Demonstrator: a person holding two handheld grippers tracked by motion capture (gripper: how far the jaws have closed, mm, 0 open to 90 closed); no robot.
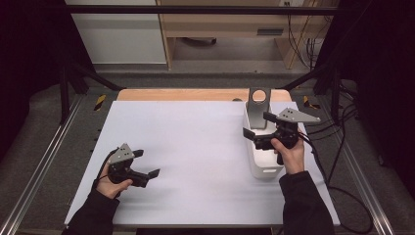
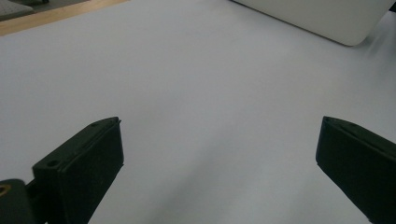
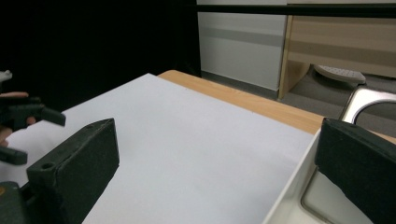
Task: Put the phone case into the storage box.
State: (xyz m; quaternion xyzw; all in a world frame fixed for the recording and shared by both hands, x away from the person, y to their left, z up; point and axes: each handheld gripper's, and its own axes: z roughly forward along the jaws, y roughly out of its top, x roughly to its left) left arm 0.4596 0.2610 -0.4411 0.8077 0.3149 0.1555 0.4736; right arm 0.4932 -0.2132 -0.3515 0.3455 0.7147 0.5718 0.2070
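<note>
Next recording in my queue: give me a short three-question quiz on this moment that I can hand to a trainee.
1. True or false: the left tool is shut on something.
2. Which tool is over the white bin? A) left B) right C) neither
3. Fill in: the grey metal piece standing in the bin has a round ____ near its top.

Key
1. False. In the left gripper view its jaws stand wide apart over bare white table.
2. B. The right tool is above the bin's left wall, jaws open, nothing between them; the left one is far off at the table's near left.
3. Hole.
</note>
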